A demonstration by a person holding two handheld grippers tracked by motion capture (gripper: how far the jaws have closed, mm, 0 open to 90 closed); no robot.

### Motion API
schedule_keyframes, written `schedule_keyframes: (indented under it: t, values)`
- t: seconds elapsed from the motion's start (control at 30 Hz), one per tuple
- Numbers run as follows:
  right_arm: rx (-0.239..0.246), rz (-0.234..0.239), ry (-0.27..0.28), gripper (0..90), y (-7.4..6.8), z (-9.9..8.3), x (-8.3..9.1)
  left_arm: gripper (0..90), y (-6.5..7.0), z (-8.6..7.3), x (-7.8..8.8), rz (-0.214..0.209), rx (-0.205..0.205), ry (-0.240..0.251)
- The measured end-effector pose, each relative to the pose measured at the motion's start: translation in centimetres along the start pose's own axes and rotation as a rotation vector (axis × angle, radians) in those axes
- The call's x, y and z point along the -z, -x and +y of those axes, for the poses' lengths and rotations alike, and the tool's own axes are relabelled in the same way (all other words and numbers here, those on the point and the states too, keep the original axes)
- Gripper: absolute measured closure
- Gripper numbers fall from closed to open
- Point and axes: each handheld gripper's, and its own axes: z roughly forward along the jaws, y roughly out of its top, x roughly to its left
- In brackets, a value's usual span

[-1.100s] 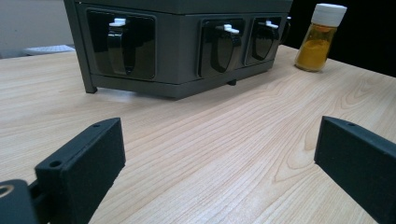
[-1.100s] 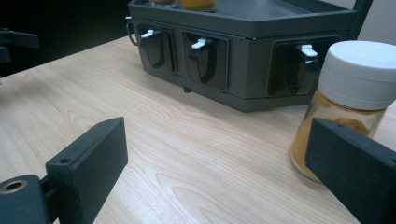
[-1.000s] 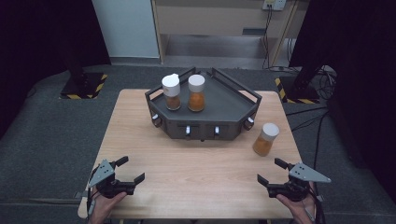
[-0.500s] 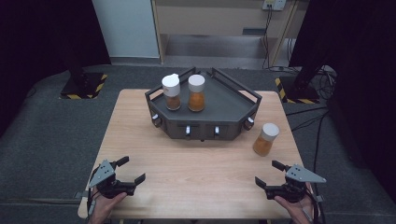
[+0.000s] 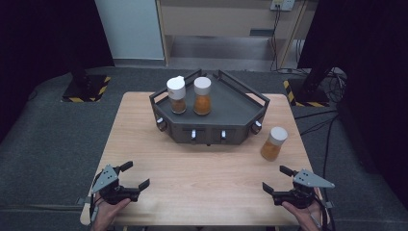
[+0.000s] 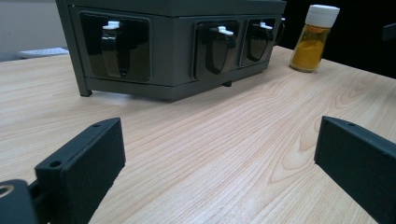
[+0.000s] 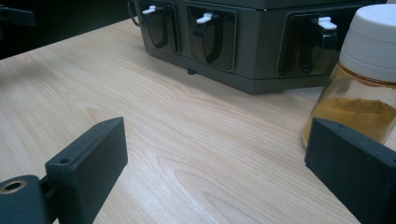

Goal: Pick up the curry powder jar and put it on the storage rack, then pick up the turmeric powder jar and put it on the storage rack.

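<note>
Both sets of fingers wide, empty. Jar (image 5: 273, 143) at 12 o'clock of right gripper (image 5: 279, 180): glass, slick, light; grip mid-body below cap.

Even overhead light on table (image 5: 144, 144); surroundings dark. Soft glare on wood in both gripper views. Faint shadows under tray (image 5: 231, 103). High view slightly soft; near jaws blurred, wide-angle stretch at edges.

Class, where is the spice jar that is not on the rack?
In the high view, the spice jar stands on the table right of the dark rack, just beyond the right gripper.
</note>
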Motion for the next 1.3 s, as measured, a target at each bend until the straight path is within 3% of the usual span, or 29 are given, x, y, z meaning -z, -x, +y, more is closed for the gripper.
schedule_keyframes:
  t: [1.07,1.3]
  values:
    - [-0.002,-0.011,-0.001,4.7,-0.09,-0.06,0.03,0.9,0.01,0.04,-0.07,-0.002,-0.002,-0.002]
    - [0.002,-0.037,0.029,3.2,-0.65,-0.18,0.25,0.8,0.04,0.06,-0.1,-0.002,-0.001,-0.003]
